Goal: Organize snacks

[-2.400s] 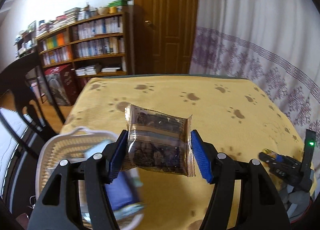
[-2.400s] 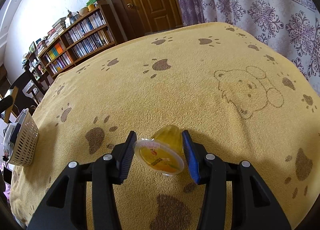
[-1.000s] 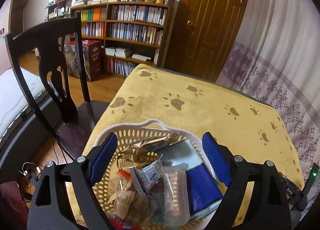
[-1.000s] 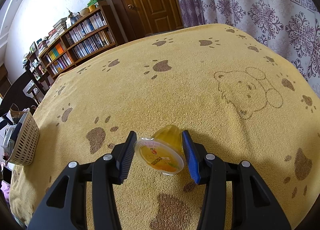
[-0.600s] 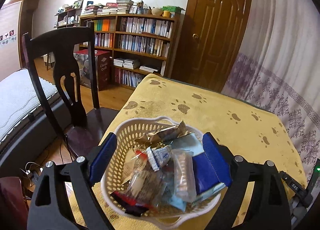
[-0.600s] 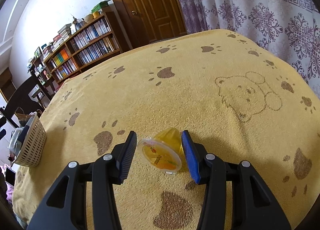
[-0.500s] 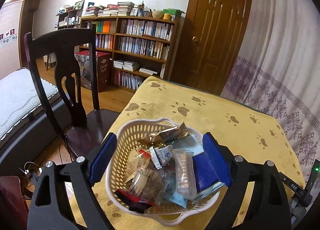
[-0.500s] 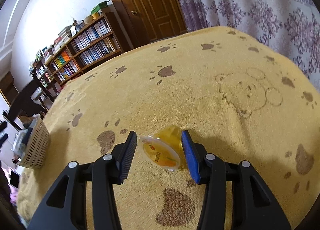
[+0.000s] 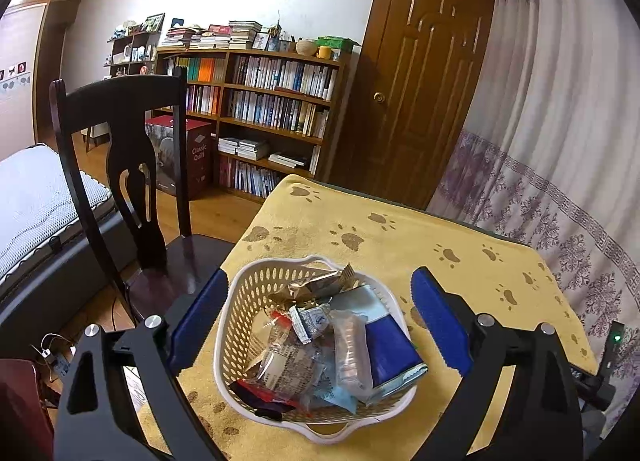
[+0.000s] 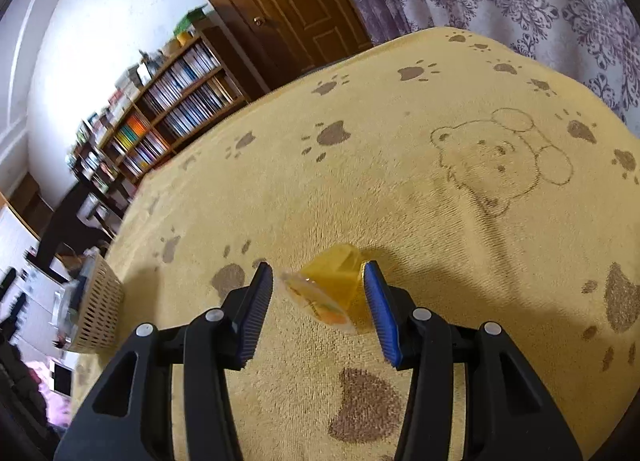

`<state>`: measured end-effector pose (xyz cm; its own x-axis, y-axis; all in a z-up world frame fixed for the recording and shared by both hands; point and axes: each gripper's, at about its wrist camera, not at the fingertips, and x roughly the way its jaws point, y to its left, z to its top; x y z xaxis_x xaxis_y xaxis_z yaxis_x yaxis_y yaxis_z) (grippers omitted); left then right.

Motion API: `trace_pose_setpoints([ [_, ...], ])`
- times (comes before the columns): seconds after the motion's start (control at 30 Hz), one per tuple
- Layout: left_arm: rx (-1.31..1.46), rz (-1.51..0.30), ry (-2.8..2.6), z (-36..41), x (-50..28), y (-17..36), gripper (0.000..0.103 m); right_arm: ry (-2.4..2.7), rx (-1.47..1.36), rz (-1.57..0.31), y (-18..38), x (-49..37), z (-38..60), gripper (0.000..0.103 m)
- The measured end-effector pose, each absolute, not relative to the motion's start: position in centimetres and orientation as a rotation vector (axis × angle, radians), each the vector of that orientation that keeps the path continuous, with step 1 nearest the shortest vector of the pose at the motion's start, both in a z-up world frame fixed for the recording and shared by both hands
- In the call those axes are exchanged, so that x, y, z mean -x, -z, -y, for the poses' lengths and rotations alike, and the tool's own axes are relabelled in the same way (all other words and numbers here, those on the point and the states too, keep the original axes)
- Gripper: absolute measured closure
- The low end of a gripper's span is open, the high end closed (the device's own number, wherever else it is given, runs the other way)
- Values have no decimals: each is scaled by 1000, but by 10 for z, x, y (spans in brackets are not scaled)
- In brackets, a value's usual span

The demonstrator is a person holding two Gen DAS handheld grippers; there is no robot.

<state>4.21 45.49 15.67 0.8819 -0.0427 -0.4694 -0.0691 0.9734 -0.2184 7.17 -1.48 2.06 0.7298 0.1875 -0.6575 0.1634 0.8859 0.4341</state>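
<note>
A white perforated basket [image 9: 236,301] filled with several wrapped snacks stands at the near left corner of the yellow paw-print cloth [image 9: 400,245]. A gold-brown packet [image 9: 312,285] lies on top of the pile beside a blue pack [image 9: 388,349]. My left gripper [image 9: 318,281] hangs open, its blue pads on either side of the basket and holding nothing. In the right wrist view my right gripper [image 10: 318,273] is shut on a yellow jelly cup [image 10: 332,281], held tilted just over the cloth [image 10: 400,181]. The basket [image 10: 98,301] shows far to the left.
A dark wooden chair [image 9: 120,165] stands by the table's left edge, with a bed [image 9: 32,201] beyond it. Behind are a bookshelf [image 9: 272,101], a door [image 9: 424,93] and a curtain [image 9: 560,141]. A black device with a green light [image 9: 616,341] sits at the right edge.
My left gripper has let the gold-brown packet go into the basket, opened wide and drawn back and up. My right gripper has tilted and shifted slightly, still holding the jelly cup.
</note>
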Motion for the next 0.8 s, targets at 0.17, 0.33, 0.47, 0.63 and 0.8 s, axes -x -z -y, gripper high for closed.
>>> trace_pose_setpoints([
  [0.17,234,-493,-5,-455,-42,-157,9,65,-388,-792,-18,-86,-6,52],
  [0.33,251,-497,-6,-459,-44,-156,9,150,-273,-818,-15,-94,-24,52],
  [0.47,264,-504,-5,-462,-46,-154,9,184,-234,-820,-14,-94,-30,54],
  [0.63,274,-500,-8,-465,-47,-154,9,181,-225,-811,-15,-89,-31,55],
  [0.8,286,-496,-10,-469,-47,-155,9,111,-244,-783,-25,-81,-43,56],
])
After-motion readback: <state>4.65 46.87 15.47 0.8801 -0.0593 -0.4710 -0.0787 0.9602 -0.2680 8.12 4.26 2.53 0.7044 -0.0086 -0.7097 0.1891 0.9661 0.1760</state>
